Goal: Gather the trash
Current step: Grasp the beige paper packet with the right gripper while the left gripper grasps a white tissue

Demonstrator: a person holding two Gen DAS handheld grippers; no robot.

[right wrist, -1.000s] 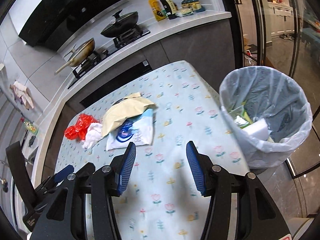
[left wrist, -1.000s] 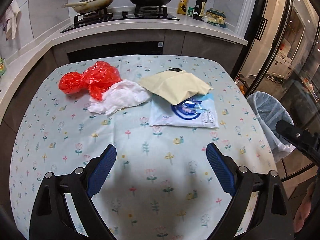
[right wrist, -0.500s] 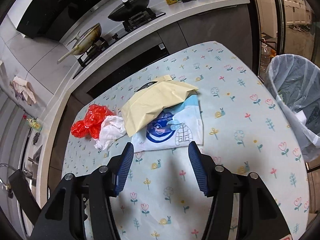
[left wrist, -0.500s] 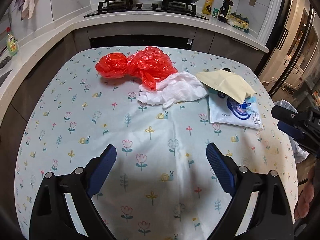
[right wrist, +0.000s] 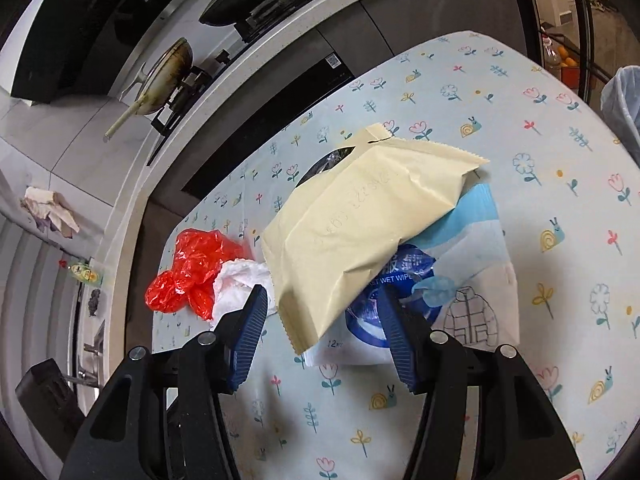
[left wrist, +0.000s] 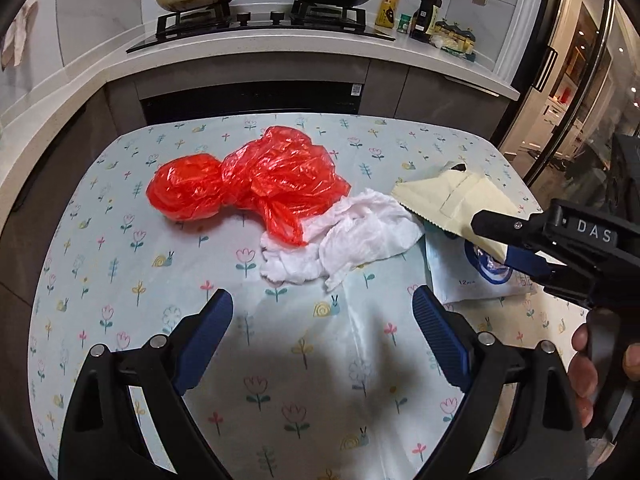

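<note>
A crumpled red plastic bag (left wrist: 248, 184) lies on the flowered tablecloth (left wrist: 304, 360), with a white crumpled tissue (left wrist: 352, 240) touching its right side. A pale yellow packet (right wrist: 360, 216) lies on top of a blue-and-white wet wipes pack (right wrist: 472, 280). My left gripper (left wrist: 322, 332) is open, just short of the tissue. My right gripper (right wrist: 322, 328) is open, its fingers either side of the near end of the yellow packet; it also shows in the left wrist view (left wrist: 520, 240). The red bag (right wrist: 192, 276) and tissue (right wrist: 240, 284) lie to its left.
A lined trash bin (right wrist: 624, 104) stands off the table's right edge. Behind the table is a counter with a stove (left wrist: 256, 20), two pans and bottles (left wrist: 424, 12). A glass door (left wrist: 580, 80) is at the right.
Both grippers have moved forward towards the trash. The left one swung left to face the red bag and tissue. The right one turned from the bin and closed in on the yellow packet.
</note>
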